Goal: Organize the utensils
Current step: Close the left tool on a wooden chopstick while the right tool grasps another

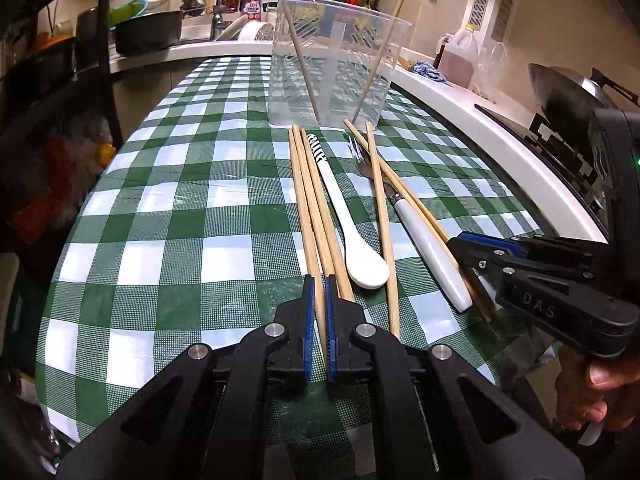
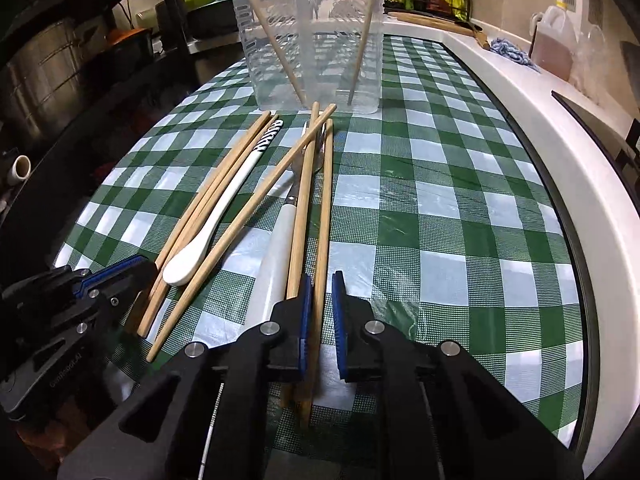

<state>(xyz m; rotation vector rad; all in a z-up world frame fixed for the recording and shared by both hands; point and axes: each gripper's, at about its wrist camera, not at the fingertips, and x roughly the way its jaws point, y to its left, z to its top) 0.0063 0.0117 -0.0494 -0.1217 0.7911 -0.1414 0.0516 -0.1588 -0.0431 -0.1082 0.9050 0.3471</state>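
Note:
A clear plastic container (image 1: 336, 60) stands at the far end of the checked table and holds two chopsticks; it also shows in the right wrist view (image 2: 316, 40). Several wooden chopsticks (image 1: 316, 200), a white spoon (image 1: 352, 240) and a white-handled fork (image 1: 424, 248) lie in front of it. My left gripper (image 1: 319, 292) is shut on a chopstick (image 1: 320, 320) at its near end. My right gripper (image 2: 322, 292) has its blue pads around a chopstick (image 2: 324, 220), with a gap on the right side. The spoon (image 2: 212, 224) and fork (image 2: 280, 232) lie to its left.
The green and white checked cloth (image 1: 180, 220) covers the table. A white counter (image 1: 460, 100) runs along the right with an oil jug (image 1: 460, 56), a wok (image 1: 568, 88) and a stove. A sink with dishes (image 1: 200, 28) is at the back left. Dark shelves (image 2: 60, 60) stand on the left.

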